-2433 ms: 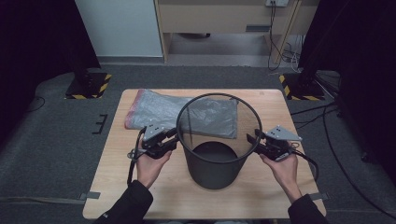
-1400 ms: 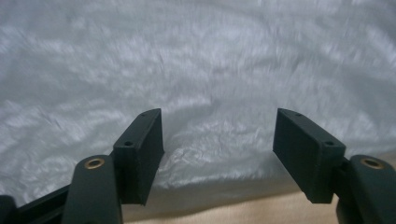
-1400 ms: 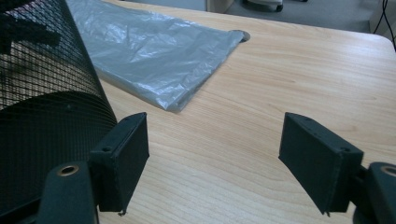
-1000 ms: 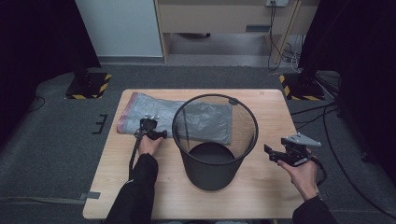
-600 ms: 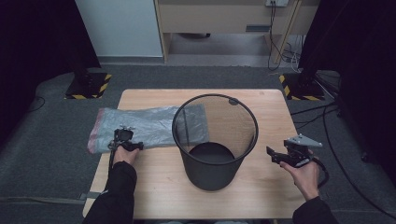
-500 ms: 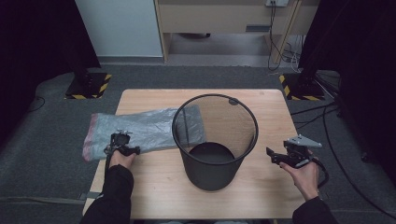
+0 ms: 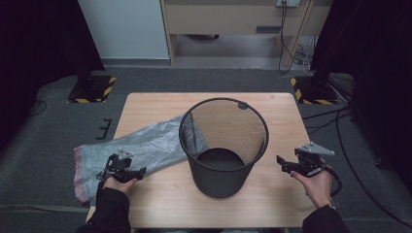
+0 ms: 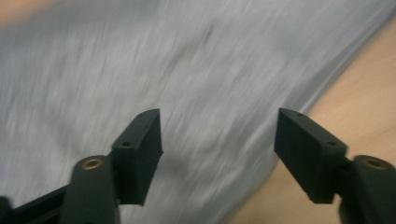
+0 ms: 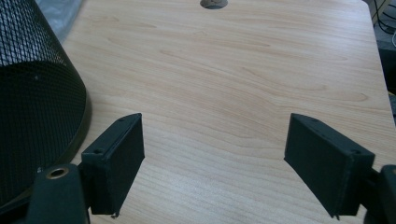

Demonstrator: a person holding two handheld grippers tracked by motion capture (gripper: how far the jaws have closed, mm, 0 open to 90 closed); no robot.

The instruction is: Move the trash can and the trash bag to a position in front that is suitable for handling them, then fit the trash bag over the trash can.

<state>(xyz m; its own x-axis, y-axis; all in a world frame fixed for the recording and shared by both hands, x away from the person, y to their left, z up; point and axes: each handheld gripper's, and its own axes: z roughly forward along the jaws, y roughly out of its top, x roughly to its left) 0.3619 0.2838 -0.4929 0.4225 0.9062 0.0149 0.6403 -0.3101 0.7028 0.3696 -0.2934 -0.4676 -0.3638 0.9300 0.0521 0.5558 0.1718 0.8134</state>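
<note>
A black mesh wastebasket (image 7: 223, 145) stands upright in the middle of the wooden table (image 7: 272, 199). A crumpled grey plastic bag (image 7: 141, 145) lies flat to its left, with its end hanging over the table's left edge. My left gripper (image 7: 133, 171) hovers over the bag's near edge. Its jaws have just been opening and stand wide in the left gripper view (image 8: 217, 154), with the blurred bag (image 8: 187, 70) beneath them and neither pad pressing on it. My right gripper (image 7: 284, 164) is open over bare wood (image 9: 215, 163), right of the wastebasket (image 9: 32, 93).
The table's right edge lies close beside the right hand, and a cable hole (image 9: 214, 3) sits near the far edge. Yellow-and-black stand feet (image 7: 92, 90) and cables (image 7: 335, 121) lie on the grey floor around the table.
The left hand has moved left and toward the near edge, dragging the bag out from behind the wastebasket until it overhangs the table. The right hand has stayed where it was.
</note>
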